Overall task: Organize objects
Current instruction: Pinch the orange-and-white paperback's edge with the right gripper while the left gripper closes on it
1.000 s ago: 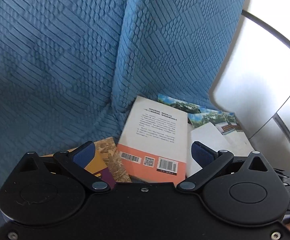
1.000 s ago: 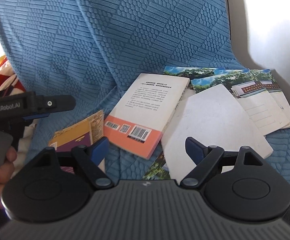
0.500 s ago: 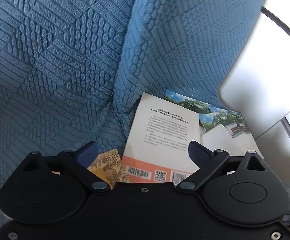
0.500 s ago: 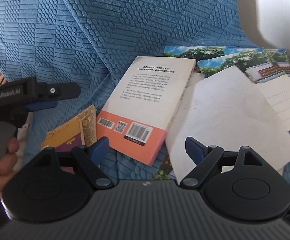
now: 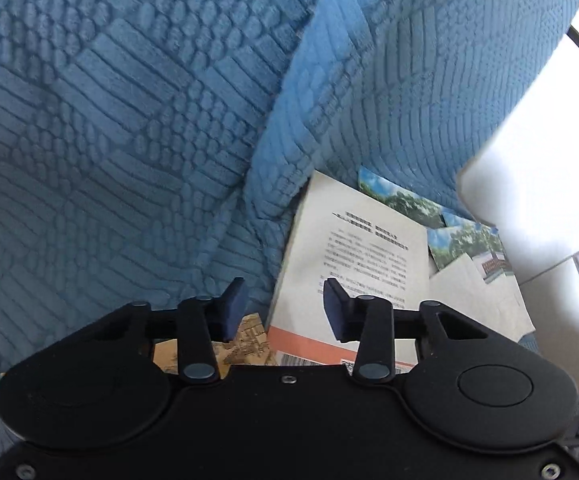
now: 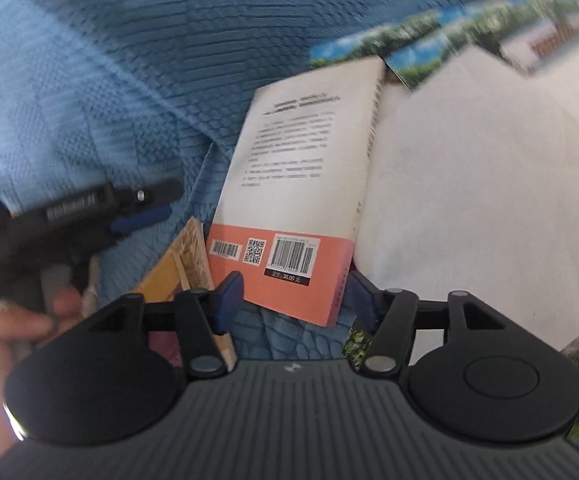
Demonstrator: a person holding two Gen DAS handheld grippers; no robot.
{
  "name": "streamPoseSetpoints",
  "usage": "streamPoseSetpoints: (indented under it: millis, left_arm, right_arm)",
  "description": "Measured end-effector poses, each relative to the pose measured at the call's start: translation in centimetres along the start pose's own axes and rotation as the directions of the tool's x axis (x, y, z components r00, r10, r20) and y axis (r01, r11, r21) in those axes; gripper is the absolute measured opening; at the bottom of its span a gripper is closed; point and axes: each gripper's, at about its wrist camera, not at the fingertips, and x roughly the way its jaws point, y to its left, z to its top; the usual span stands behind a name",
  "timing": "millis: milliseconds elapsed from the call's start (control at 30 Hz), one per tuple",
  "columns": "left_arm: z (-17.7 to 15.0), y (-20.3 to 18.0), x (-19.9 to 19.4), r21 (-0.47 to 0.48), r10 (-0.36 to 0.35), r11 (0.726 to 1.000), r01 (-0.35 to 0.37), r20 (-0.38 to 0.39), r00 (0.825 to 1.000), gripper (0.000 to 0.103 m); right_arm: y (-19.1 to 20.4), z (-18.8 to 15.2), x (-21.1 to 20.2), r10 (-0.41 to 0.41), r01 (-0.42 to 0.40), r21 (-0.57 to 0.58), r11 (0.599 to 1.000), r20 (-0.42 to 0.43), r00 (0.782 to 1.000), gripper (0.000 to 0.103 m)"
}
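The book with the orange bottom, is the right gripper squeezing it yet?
Apart. In the right wrist view the right gripper is closing around the book's orange end, but blue cover shows between each pad and the book.

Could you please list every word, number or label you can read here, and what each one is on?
"36.00": price strip under the barcode on the book's orange back cover.
Book's body text, barcodes, QR code: too small to read.
Left gripper's side label: too blurred to read.
Postcards: print blurred.
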Motion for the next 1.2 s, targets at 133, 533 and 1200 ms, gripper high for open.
streamPoseSetpoints:
  millis: [133, 533, 1200]
  left_arm:
    - [-0.3, -1.0, 1.4, 0.06, -0.002, 0.998, 0.004, -0.029, 1.0, 0.033]
    - [-0.9, -2.3, 3.5, 0.129, 0.052, 0.991, -0.04, -0.091, 0.994, 0.035]
    - [-1.3, -0.1, 4.1, -0.159, -0.225, 0.968, 0.194, -0.214, 0.95, 0.041]
  right_arm:
    - [-1.1, -0.3, 0.6, 0.015, -0.011, 0.091, 0.996, -0.036, 0.999, 0.047]
    - [-1.3, -0.6, 0.8, 0.038, -0.034, 0.112, 0.993, -0.034, 0.999, 0.048]
    - [-3.2, 0.6, -2.1, 0.169, -0.198, 0.207, 0.958, 0.15, 0.974, 0.05]
